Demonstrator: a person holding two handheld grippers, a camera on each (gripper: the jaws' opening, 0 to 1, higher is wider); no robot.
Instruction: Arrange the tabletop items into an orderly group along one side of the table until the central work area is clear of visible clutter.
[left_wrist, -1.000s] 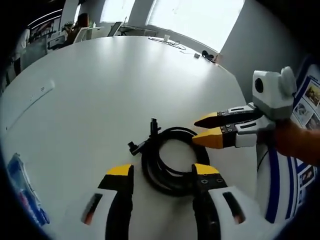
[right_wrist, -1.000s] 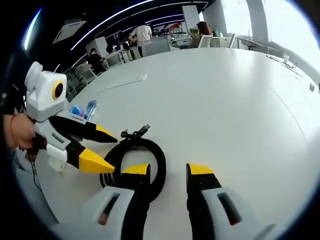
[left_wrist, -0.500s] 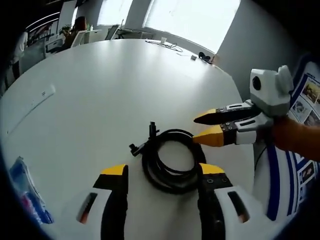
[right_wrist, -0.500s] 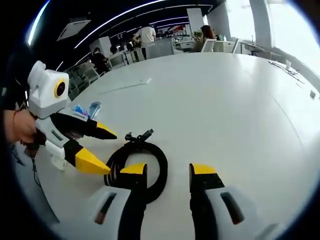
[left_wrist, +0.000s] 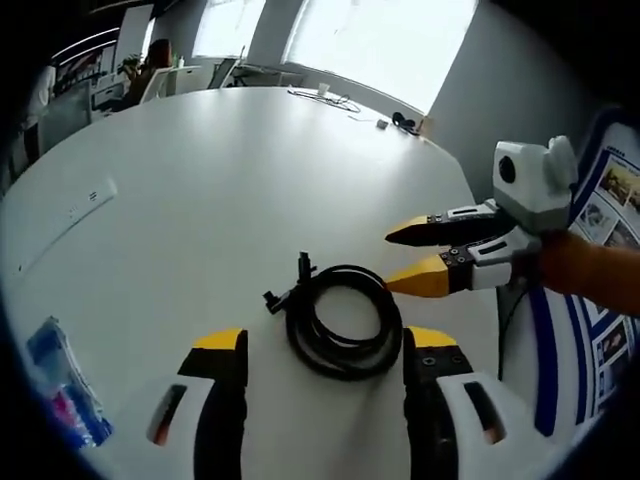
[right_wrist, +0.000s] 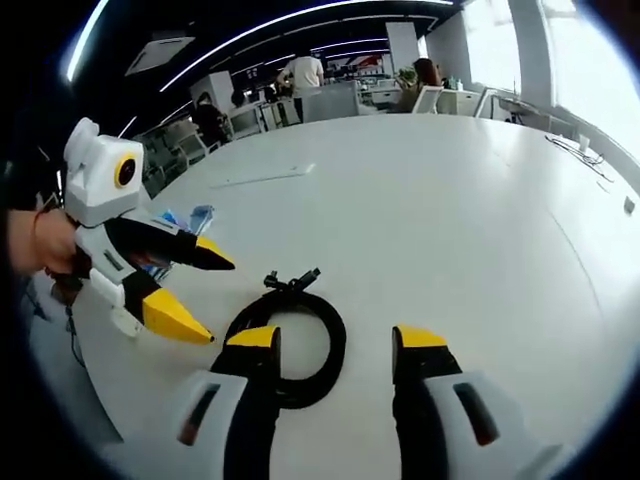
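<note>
A black cable (left_wrist: 345, 365) lies coiled in a ring on the white table (left_wrist: 200, 180), its plug ends sticking out at the far side. In the left gripper view my left gripper (left_wrist: 326, 340) hangs open just short of the coil, nothing between its jaws. My right gripper (left_wrist: 395, 262) comes in from the right, open, its lower tip close to the coil's rim. In the right gripper view the cable (right_wrist: 333, 345) lies partly behind my right gripper (right_wrist: 338, 338), which stands open and empty. The left gripper (right_wrist: 213, 298) is at the left, open, beside the coil.
A blue packet (left_wrist: 65, 400) lies near the table's edge, also seen as the packet (right_wrist: 190, 218). A flat white strip (left_wrist: 70, 205) rests farther out. Loose cords (left_wrist: 340, 97) lie at the far edge. A printed board (left_wrist: 610, 200) stands at the right. People (right_wrist: 305, 75) are at distant desks.
Both views have drawn back a little from the coil and both pairs of jaws stand slightly wider apart. The cable has not moved on the table.
</note>
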